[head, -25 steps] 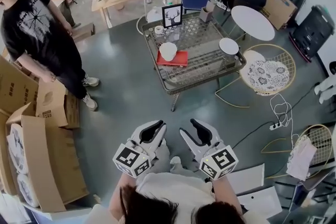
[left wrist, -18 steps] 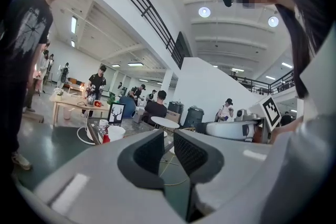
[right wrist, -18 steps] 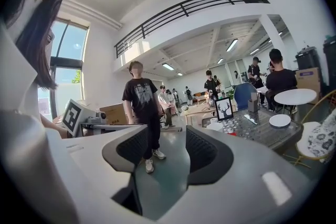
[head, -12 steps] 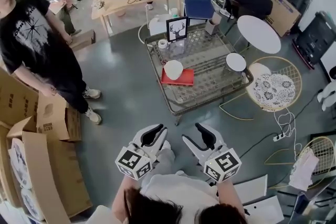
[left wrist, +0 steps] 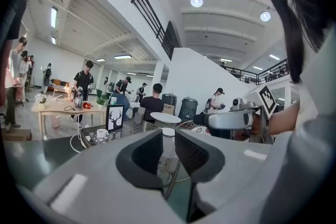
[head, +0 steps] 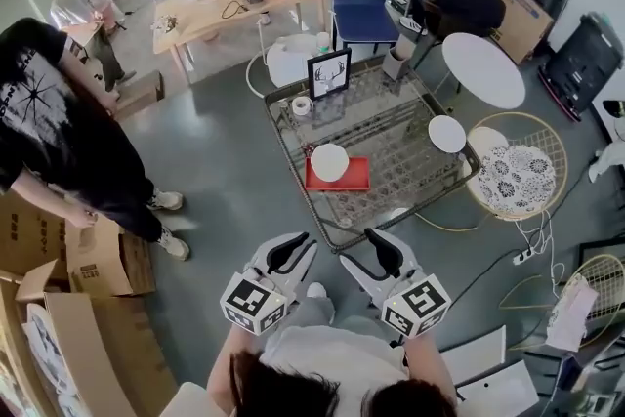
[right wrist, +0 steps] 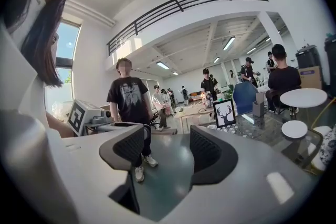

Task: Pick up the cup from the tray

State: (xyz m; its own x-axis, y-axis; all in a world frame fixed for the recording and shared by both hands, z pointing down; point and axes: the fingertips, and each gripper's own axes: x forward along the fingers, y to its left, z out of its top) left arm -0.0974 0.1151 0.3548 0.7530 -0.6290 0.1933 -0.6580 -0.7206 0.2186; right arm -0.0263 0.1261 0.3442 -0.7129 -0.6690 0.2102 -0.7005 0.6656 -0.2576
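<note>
Ok, status: the pick isn't started. The cup [head: 329,161] is white, upright, and sits on the red tray [head: 354,181], toward its left half. The tray lies flat on the glass-and-wire desk [head: 422,151], close to the near edge, which should be why it's reachable from this side without leaning over the rest.

The left hand-held gripper [head: 289,252] has its jaws parted by a narrow gap with nothing between them; only the desk frame shows through the gap in the left gripper view. The right hand-held gripper [head: 383,254] has its jaws spread wider, also empty, with just floor showing between them. Both are held low and close to the body, tips pointing forward at the desk and well apart from the cup. Reads as a carry/approach posture, with the jaws pre-opened so either one can go in.

My guess is the right one takes it, since its gap looks better suited to the cup's width. Nothing stands between the cup and the near edge. The deer picture frame [head: 329,73] stands at the far side, out of the way.

Risk: the cup looks smooth and round, so pinching near the rim could let it slip or tip. The tray is loose and may drag along.
</note>
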